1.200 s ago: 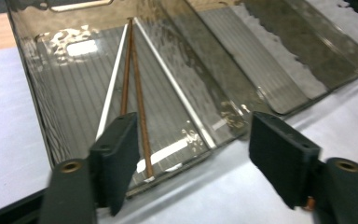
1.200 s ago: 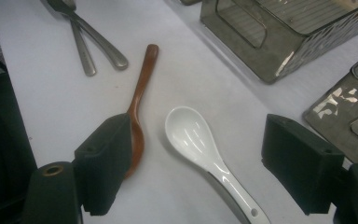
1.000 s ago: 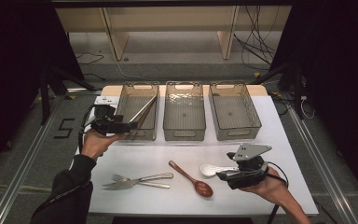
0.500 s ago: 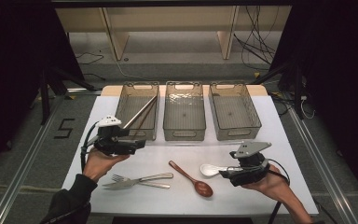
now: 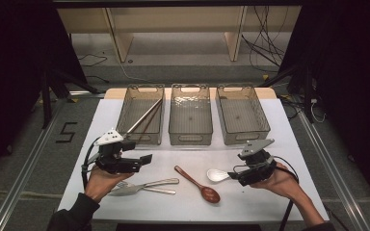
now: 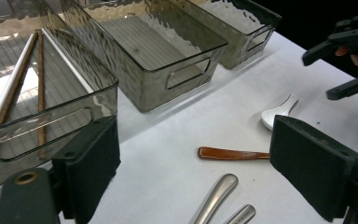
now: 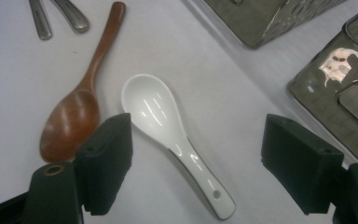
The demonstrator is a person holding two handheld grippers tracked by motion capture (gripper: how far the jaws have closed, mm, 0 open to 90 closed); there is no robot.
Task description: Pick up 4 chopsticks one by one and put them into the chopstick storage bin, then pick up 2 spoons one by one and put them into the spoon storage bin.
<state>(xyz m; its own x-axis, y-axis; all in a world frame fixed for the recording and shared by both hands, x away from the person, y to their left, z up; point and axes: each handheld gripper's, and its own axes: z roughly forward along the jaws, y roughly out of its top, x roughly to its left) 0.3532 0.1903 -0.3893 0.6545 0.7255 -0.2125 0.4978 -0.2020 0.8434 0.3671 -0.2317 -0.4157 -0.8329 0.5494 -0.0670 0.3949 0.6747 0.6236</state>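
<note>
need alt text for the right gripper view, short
A white ceramic spoon lies on a white table between the open black jaws of the right gripper, untouched by either pad. A brown wooden spoon lies beside it, two metal handles show at the top edge, and the corners of two grey plastic bins sit at upper right.

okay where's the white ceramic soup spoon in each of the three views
High view: the white ceramic soup spoon lies right of centre, just left of the right gripper.
Left gripper view: at the right edge, above the jaw.
Right gripper view: centre, between the open jaws.
Shared landmark: the brown wooden spoon beside it.
</note>
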